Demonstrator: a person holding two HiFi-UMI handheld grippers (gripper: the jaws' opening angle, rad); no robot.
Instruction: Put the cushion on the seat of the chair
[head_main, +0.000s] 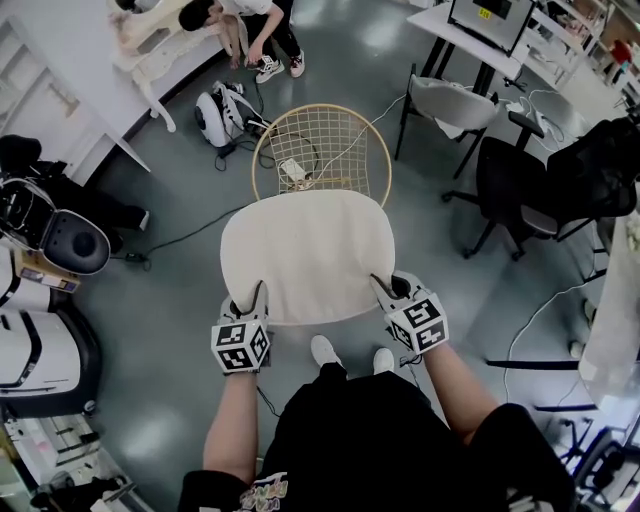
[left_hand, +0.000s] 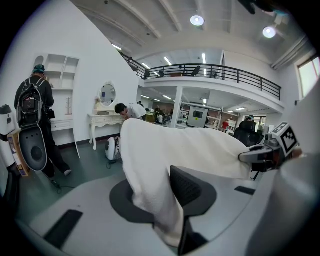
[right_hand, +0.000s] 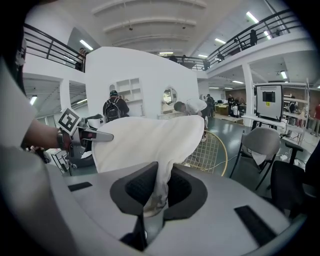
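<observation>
Head view, looking down. The cushion (head_main: 307, 255) hangs in the air in front of the person, spread flat and held by its near edge. The left gripper (head_main: 254, 297) has its fingers closed on the near-left corner. The right gripper (head_main: 386, 287) has its fingers almost together, pinching the near-right corner.

The cushion extends away from both sets of fingers toward the chair (head_main: 320, 106). Its broad side runs from one gripper to the other, and both hands sit about equally far from the seat. Its far edge overlaps the wire seat's near rim, so the seat lies directly ahead.

Nothing stands between cushion and seat. A black office chair (head_main: 520, 190) stands well apart to the right, and cables cross the floor beneath.
</observation>
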